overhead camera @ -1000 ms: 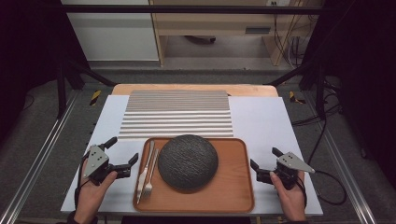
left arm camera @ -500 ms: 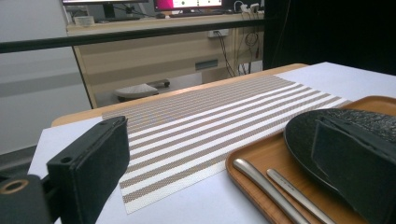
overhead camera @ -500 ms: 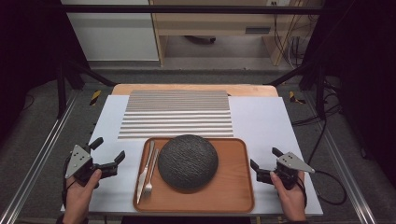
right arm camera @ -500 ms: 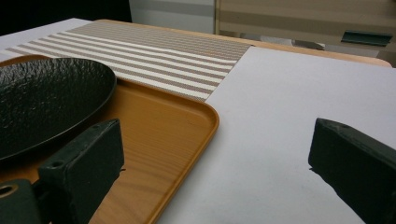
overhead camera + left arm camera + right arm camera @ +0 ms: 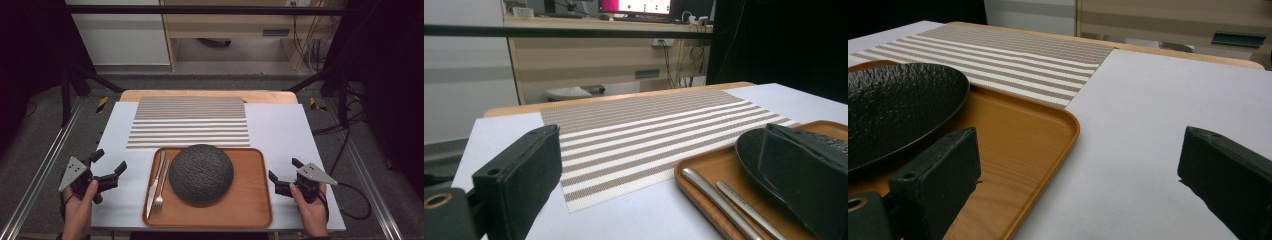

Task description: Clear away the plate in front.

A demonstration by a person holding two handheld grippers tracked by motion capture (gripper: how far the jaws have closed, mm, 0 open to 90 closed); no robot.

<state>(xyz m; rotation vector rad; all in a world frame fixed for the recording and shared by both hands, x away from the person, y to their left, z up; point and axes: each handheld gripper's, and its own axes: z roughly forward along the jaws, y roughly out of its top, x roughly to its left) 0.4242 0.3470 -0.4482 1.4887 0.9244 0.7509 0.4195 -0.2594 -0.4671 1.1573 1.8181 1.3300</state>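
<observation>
An orange wooden tray (image 5: 250, 210) lies at the near middle of the table. On it sit a dark textured plate (image 5: 201, 172), a knife (image 5: 156, 175) and a fork (image 5: 161, 192) at its left side. My left gripper (image 5: 109, 161) is open and empty, left of the tray, near the table's left edge. My right gripper (image 5: 284, 169) is open and empty, just right of the tray. In the left gripper view the plate (image 5: 749, 150) and cutlery (image 5: 719, 200) lie ahead of my left gripper (image 5: 659, 145). In the right gripper view the tray corner (image 5: 1023, 135) lies between the jaws of my right gripper (image 5: 1080, 140).
A brown and white striped placemat (image 5: 190, 122) lies beyond the tray. A white sheet (image 5: 285, 130) covers the wooden tabletop. Bare white surface stretches right of the placemat (image 5: 1158, 100). Metal rails run along both sides of the table.
My left gripper has moved left, away from the tray towards the table's left edge, still open. The right gripper has stayed put.
</observation>
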